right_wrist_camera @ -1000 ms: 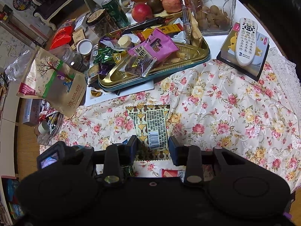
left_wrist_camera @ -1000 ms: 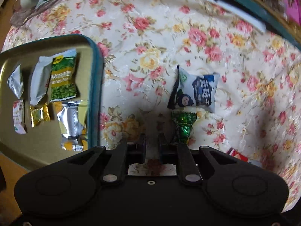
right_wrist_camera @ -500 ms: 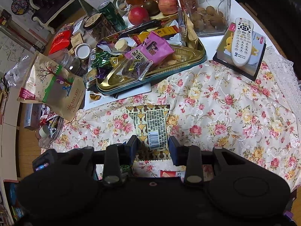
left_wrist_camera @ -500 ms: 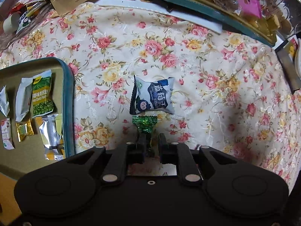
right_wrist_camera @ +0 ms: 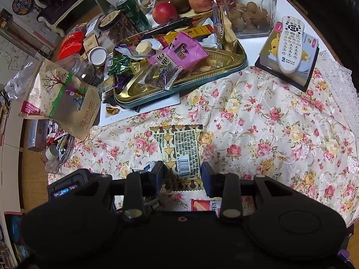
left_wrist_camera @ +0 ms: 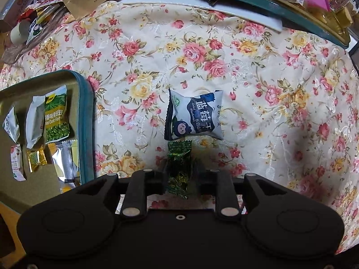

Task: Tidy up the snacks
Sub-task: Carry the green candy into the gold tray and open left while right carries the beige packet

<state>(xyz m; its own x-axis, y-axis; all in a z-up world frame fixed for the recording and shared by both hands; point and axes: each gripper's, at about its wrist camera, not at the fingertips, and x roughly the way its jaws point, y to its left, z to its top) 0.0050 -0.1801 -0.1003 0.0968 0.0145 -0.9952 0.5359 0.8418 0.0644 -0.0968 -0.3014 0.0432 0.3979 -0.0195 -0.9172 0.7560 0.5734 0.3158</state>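
Note:
A green foil candy lies on the floral cloth between the fingers of my left gripper. Its jaws are opening, and a gap shows beside the candy on the right. Just beyond it rests a white-and-navy blueberry packet. A teal-rimmed gold tray at the left holds several sorted snacks, among them a green pea packet. In the right wrist view, my right gripper is shut on a yellow patterned packet, held above the cloth.
A second gold tray, heaped with snacks including a purple packet, stands at the back. Around it are a glass jar, apples, a remote on a box and a paper bag.
My left gripper drifted away from the sorted tray with the green candy pinched. Its jaws have now widened off the candy. The right gripper and its packet have not moved.

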